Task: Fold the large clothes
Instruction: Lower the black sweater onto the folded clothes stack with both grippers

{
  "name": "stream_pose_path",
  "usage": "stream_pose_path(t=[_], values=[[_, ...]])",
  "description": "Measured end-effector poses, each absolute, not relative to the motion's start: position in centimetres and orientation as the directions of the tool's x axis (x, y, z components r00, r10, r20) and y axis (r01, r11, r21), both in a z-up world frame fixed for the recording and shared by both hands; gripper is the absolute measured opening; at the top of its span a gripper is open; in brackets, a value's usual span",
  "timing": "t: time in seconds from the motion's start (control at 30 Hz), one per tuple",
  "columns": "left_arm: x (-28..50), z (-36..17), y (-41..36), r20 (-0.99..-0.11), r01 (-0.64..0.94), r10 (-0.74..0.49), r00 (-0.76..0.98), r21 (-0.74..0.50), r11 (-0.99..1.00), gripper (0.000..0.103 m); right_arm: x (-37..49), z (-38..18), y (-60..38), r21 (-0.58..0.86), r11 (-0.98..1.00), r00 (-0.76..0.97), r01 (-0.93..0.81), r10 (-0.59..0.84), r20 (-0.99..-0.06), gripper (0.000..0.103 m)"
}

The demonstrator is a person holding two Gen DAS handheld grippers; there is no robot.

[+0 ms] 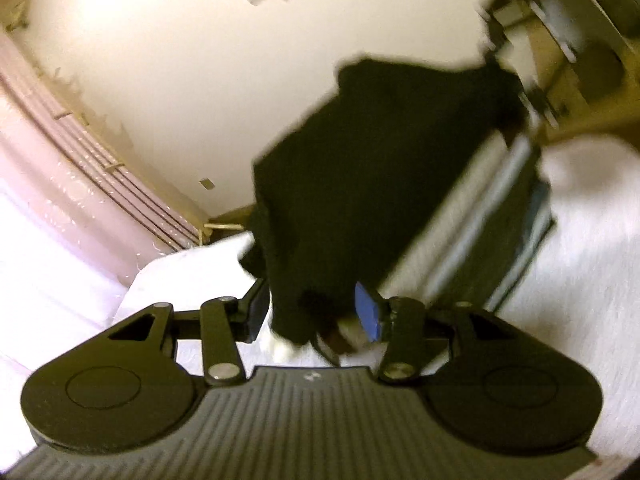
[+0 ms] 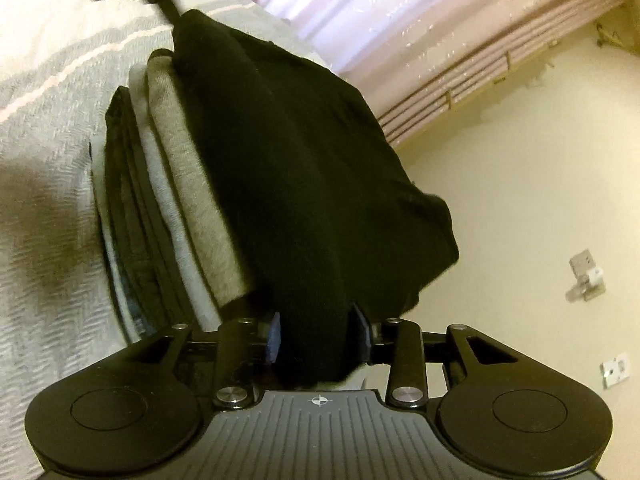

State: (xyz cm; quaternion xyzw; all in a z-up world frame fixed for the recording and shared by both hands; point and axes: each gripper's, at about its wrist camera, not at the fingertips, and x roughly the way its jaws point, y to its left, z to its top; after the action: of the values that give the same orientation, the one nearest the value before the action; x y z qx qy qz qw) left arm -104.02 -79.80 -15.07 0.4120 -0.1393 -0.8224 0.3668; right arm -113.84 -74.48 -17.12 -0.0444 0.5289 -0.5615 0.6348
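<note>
A folded black garment [image 2: 304, 168] lies on top of a stack of folded clothes [image 2: 160, 184] in grey, white and dark layers. In the right wrist view my right gripper [image 2: 316, 336] is shut on the garment's near edge, and cloth fills the gap between the pads. In the blurred left wrist view the same black garment [image 1: 380, 152] runs away from my left gripper [image 1: 314, 312], whose fingers [image 1: 370, 314] are closed on a bunched corner of it. The stack [image 1: 480, 220] shows edge-on to the right of it.
The stack rests on a bed with a pale woven cover [image 2: 48, 120]. Pink curtains [image 2: 400, 20] hang beside a cream wall [image 2: 520, 200] with a socket [image 2: 616, 368]. Both views are rolled sideways.
</note>
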Motion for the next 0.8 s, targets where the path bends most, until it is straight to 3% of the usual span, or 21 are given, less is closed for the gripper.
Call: stream_pose_path(t=[0.13,0.3,0.47,0.6,0.8], values=[[-105.1,-13.7,-82.5,-0.578,0.556,-0.697,-0.424,0.441,-0.704,0.044,-114.2,-14.1,-73.9,-0.514,0.316,-0.139,0.798,-0.733,-0.666,0.034],[-106.2,-14.4,-85.1,-0.622,0.577,-0.649,-0.437,0.359,-0.734,0.042,-115.7,-10.4,-75.4,-0.239,0.216,0.022,0.947,-0.783,-0.621,0.034],[-105.6,-15.7,-85.0,-0.665,0.61,-0.604,-0.439,0.273,-0.744,0.041,-118.5,-14.8,-78.7,-0.005,0.128,0.09,0.992,-0.721,-0.687,0.034],[-105.4,-17.4,-84.4,-0.691,0.636,-0.564,-0.453,0.192,-0.747,0.042,-118.0,-16.5,-77.2,-0.015,0.141,0.092,0.99,-0.72,-0.688,0.034],[-105.4,-16.5,-84.5,-0.712,0.625,-0.553,-0.433,0.205,-0.753,0.042,-118.8,-13.9,-78.6,0.07,0.142,0.15,0.987,-0.697,-0.702,0.034]])
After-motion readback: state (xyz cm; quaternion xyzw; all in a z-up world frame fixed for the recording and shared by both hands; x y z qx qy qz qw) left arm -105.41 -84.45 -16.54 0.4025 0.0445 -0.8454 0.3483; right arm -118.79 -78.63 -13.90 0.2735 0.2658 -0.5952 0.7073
